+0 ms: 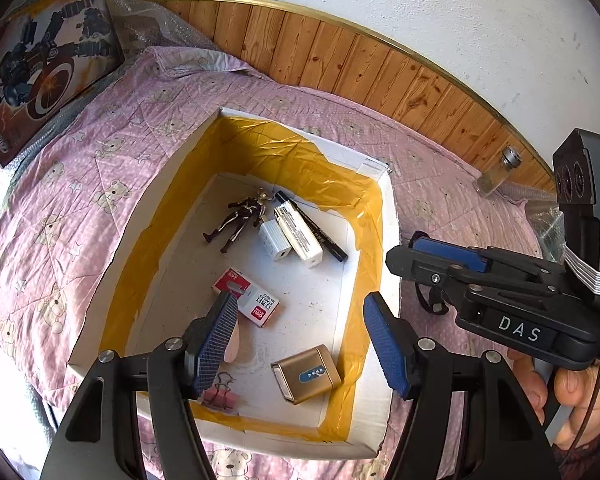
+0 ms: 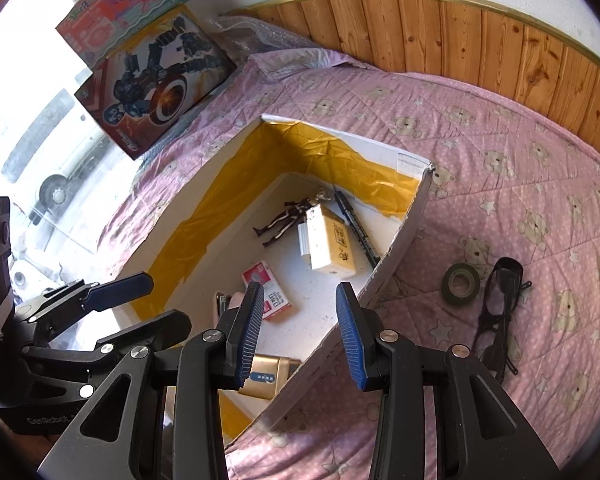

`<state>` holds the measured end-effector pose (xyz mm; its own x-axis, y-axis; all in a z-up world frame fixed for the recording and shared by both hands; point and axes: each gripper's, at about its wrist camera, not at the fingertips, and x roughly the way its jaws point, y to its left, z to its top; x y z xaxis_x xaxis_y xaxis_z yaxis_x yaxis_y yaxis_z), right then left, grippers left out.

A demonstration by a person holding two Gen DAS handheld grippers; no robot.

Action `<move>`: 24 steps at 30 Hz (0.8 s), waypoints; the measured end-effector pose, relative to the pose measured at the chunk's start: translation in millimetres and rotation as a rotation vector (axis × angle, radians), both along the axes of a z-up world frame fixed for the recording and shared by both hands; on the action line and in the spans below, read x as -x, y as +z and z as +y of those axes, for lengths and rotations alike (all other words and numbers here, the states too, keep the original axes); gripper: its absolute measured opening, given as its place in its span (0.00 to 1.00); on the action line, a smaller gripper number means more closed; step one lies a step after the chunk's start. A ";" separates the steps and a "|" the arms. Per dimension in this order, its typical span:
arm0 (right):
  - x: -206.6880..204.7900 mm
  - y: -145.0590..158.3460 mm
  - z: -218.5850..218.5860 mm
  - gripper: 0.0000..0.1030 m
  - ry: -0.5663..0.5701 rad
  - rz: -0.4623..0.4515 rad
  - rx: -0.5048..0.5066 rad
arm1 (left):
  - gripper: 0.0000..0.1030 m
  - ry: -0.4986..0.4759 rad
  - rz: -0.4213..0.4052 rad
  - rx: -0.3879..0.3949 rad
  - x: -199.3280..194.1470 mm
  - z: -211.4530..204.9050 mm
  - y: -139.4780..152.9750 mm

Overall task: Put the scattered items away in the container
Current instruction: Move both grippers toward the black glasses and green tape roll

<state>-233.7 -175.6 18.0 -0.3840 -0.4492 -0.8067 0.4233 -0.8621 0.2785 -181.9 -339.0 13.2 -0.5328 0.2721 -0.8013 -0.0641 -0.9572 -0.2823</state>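
Both claws are hanging spread and empty: the left claw (image 1: 300,340) over the white box (image 1: 388,216), the right claw (image 2: 300,332) above its right wall. Beyond that wall, tape roll (image 2: 461,283) and black glasses (image 2: 500,304) are lying on the bed (image 2: 520,168).

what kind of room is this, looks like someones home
Most likely a bedroom in a home. The white box sits on a pink quilt printed with bears, spread like a bed cover, against wooden wall panelling. Toy boxes are stacked in the corner by a window.
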 end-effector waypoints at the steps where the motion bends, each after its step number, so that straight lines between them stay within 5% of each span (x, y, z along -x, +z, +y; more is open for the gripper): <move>1: -3.9 -0.3 1.2 0.39 -0.003 -0.003 0.008 | 0.65 -0.001 0.004 0.001 -2.8 0.4 1.7; 15: -63.6 -11.7 23.1 0.39 -0.049 -0.038 0.148 | 0.65 -0.019 0.054 0.033 -39.0 13.3 18.2; 24: -99.7 -44.8 65.2 0.39 -0.170 -0.096 0.264 | 0.65 -0.088 0.100 0.066 -60.8 39.9 22.5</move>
<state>-134.0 -110.4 -26.8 -0.3991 -0.5842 -0.7067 0.2409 -0.8105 0.5339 -121.1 -299.1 35.7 -0.5873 0.2692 -0.7633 -0.1728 -0.9630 -0.2067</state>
